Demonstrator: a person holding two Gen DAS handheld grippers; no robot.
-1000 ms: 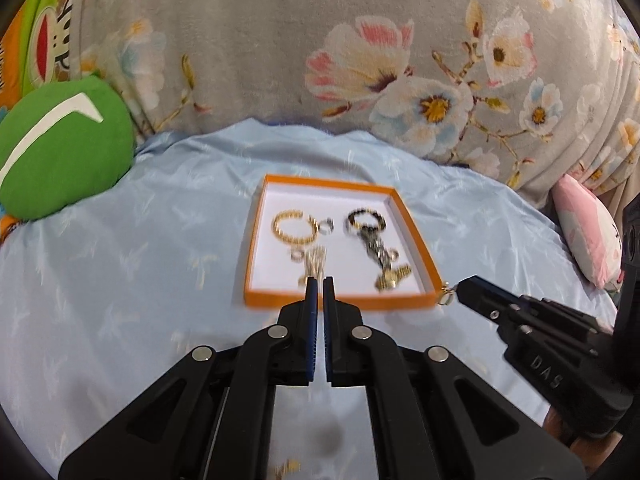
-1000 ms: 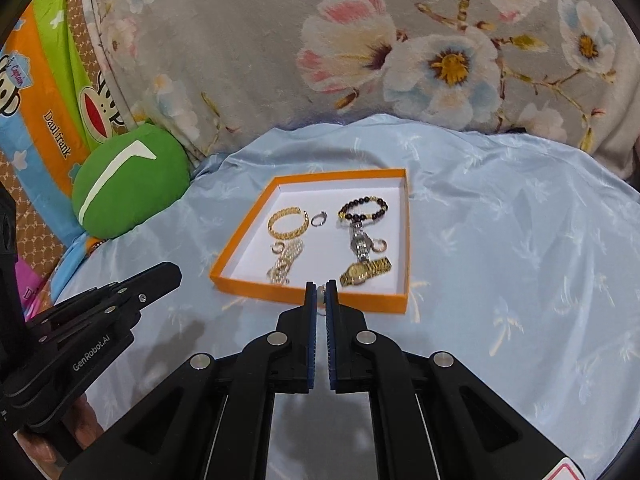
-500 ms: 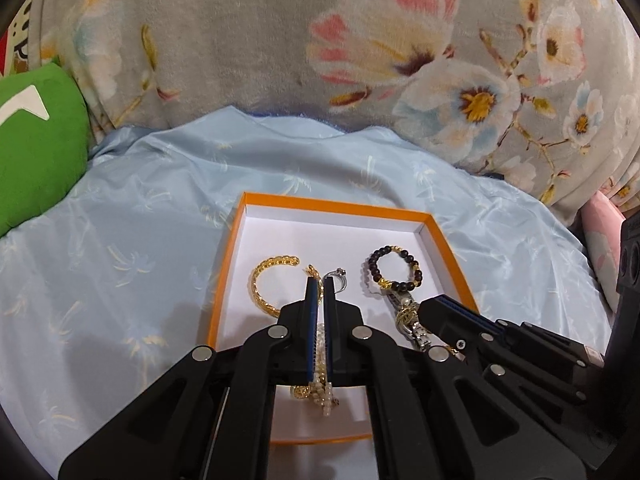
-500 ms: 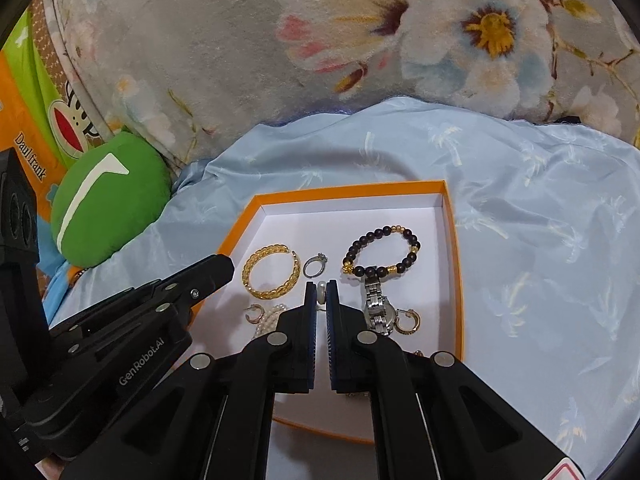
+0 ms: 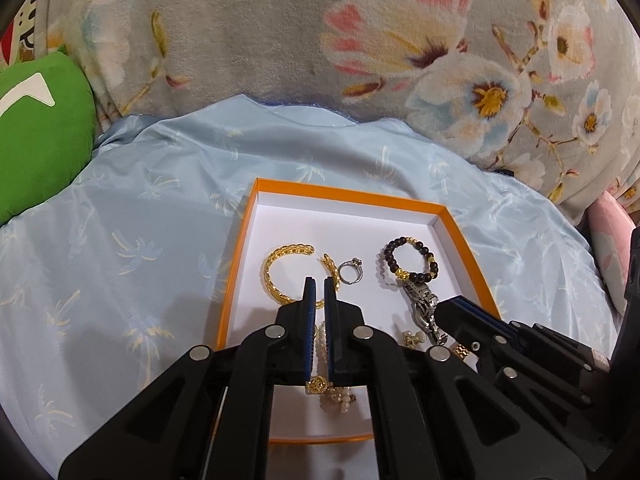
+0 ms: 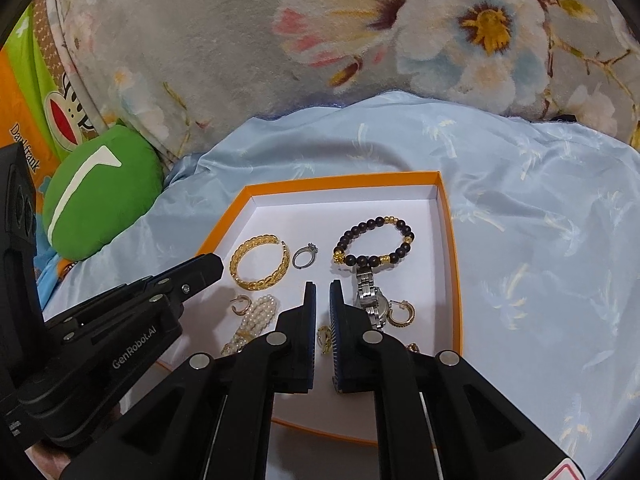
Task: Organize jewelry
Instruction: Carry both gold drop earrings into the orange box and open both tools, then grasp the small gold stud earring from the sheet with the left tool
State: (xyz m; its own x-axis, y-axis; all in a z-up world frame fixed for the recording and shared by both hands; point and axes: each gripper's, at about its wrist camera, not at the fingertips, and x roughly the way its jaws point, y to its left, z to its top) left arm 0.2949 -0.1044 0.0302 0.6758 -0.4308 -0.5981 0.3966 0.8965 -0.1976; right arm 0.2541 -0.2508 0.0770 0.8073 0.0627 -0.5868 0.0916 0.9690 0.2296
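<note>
An orange-rimmed white tray (image 5: 240, 256) (image 6: 450, 240) lies on pale blue cloth and holds jewelry: a gold bangle (image 5: 276, 276) (image 6: 260, 264), a silver ring (image 5: 351, 271) (image 6: 305, 255), a dark bead bracelet (image 5: 408, 260) (image 6: 374, 240), a silver watch (image 5: 422, 308) (image 6: 370, 300), a pearl piece (image 6: 256, 320) and gold earrings (image 6: 400, 312). My left gripper (image 5: 319, 284) hovers over the tray near the bangle, jaws nearly closed and empty. My right gripper (image 6: 322, 286) hovers over the tray's middle, jaws slightly apart and empty, above a small gold earring (image 6: 324, 338).
A green cushion (image 5: 36, 140) (image 6: 100, 196) sits to the left. A grey floral blanket (image 5: 360, 60) (image 6: 360, 40) rises behind the tray. A pink item (image 5: 612, 232) lies at the right edge. An orange cartoon-print bag (image 6: 24, 112) stands at far left.
Both grippers have moved forward from in front of the tray to over it. The right gripper's jaws have parted slightly. The jewelry has not moved.
</note>
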